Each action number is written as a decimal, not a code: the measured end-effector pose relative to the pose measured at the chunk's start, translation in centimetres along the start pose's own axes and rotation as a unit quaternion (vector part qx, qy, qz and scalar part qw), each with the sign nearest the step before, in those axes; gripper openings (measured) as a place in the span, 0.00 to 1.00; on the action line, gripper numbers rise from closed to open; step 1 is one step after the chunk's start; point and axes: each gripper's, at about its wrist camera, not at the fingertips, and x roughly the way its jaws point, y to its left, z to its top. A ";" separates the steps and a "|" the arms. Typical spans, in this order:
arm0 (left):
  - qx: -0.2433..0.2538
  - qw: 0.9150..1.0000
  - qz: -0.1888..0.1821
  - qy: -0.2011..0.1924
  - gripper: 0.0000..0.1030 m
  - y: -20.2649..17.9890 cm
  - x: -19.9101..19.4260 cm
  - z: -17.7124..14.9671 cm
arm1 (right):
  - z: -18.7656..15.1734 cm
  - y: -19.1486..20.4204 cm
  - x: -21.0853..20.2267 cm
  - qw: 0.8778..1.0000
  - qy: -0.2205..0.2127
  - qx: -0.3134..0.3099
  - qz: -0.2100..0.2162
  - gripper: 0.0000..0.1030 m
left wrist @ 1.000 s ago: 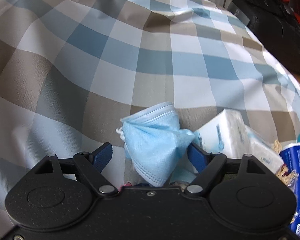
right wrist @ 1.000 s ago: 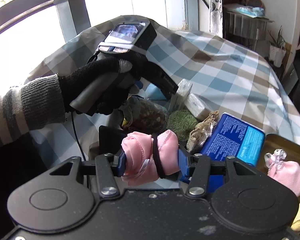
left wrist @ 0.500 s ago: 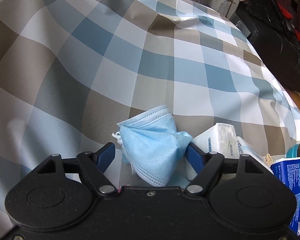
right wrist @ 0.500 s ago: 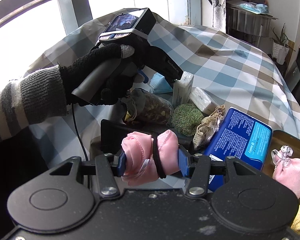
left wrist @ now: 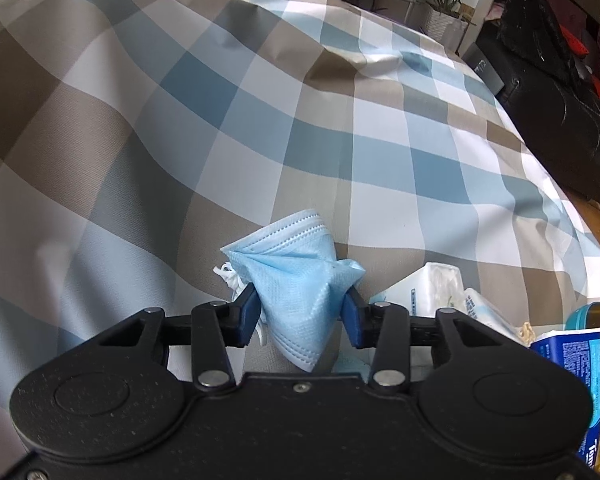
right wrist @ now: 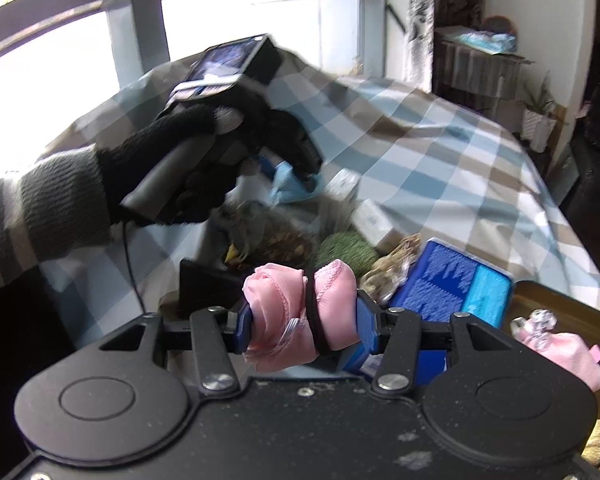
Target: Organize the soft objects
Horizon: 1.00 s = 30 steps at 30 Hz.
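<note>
Left gripper (left wrist: 300, 314) pinching a blue mask (left wrist: 296, 280), frame centre — right gripper (right wrist: 306, 326) clamped on pink cloth (right wrist: 296, 312), lower centre.

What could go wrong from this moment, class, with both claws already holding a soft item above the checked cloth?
1. The left claw pinches the blue face mask only by crumpled folds; the thin fabric might slip free.
2. The right claw squeezes the pink cloth roll, whose black band could slide off, letting it unroll.
3. The pile on the checked cloth is crowded, so a lowering claw may knock the blue packet.
</note>
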 end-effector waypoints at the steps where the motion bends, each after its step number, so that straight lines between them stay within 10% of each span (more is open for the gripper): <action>1: -0.002 1.000 0.000 -0.002 0.42 0.0 -0.3 0.0 | 0.1 -0.3 -0.2 1.000 -0.005 0.005 -0.006 0.48; 13: -0.018 1.000 0.004 -0.022 0.42 0.4 -4.4 -1.7 | 1.6 -8.2 -6.0 0.981 -0.085 0.116 -0.128 0.48; 20: 0.015 0.999 0.020 -0.039 0.42 -1.6 -6.0 -3.1 | 0.4 -15.6 -10.4 0.942 -0.099 0.227 -0.228 0.48; 30: 0.057 0.998 0.006 -0.028 0.42 -7.0 -9.6 -6.3 | -3.4 -22.9 -12.4 0.885 -0.008 0.359 -0.297 0.48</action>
